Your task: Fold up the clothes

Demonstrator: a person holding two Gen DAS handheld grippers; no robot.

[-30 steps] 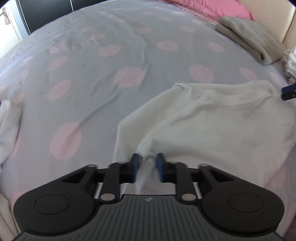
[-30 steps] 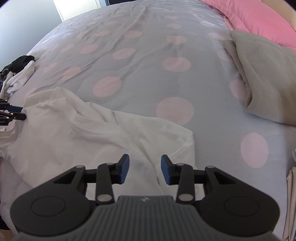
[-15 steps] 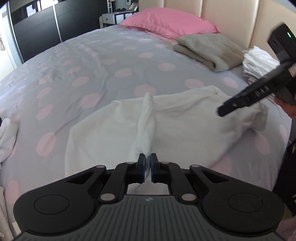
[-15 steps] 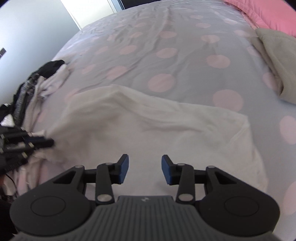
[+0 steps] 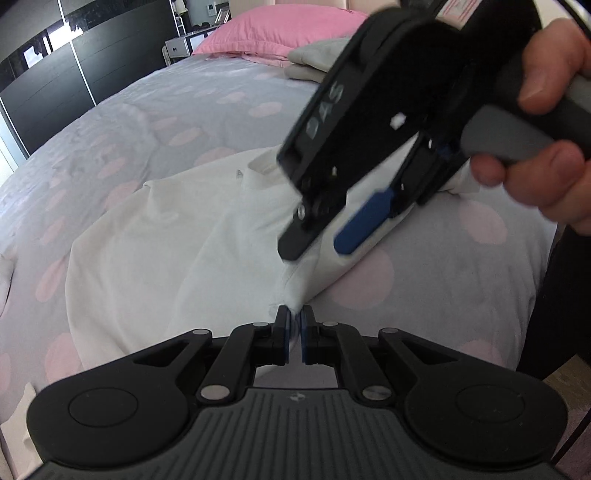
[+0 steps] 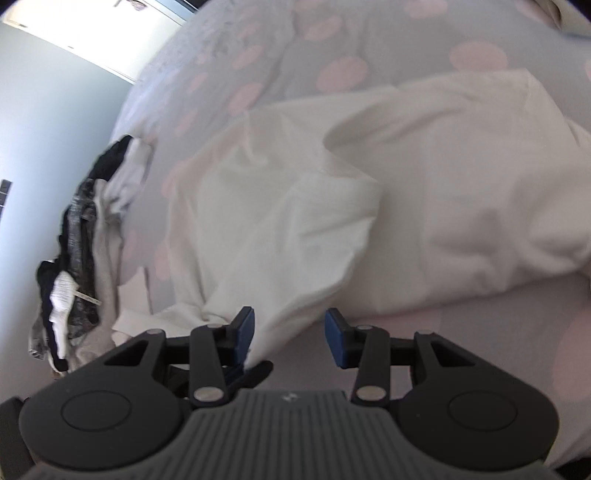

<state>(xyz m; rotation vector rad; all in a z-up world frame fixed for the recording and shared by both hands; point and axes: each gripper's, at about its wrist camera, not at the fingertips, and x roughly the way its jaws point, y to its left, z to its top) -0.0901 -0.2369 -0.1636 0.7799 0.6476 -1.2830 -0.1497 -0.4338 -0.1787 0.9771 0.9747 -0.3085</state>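
Observation:
A white T-shirt (image 5: pixel 177 236) lies crumpled on the grey bedspread with pink dots (image 5: pixel 207 99). My left gripper (image 5: pixel 293 334) is shut on a pinched edge of the shirt near the bed's front edge. My right gripper (image 6: pixel 290 341) is open, tilted low over the shirt (image 6: pixel 424 206), with a fold of white cloth reaching in by its left finger. In the left wrist view the right gripper (image 5: pixel 328 243) hangs just above the shirt, held in a hand (image 5: pixel 546 155).
A pink pillow (image 5: pixel 280 29) and a folded grey garment (image 5: pixel 317 59) lie at the head of the bed. A heap of dark and white clothes (image 6: pixel 85 251) lies at the bed's left side. Black wardrobe doors (image 5: pixel 55 81) stand beyond.
My left gripper closed on the shirt and pulled its edge toward the bed's front. My right gripper swung over the shirt, close to the left one, and stays open.

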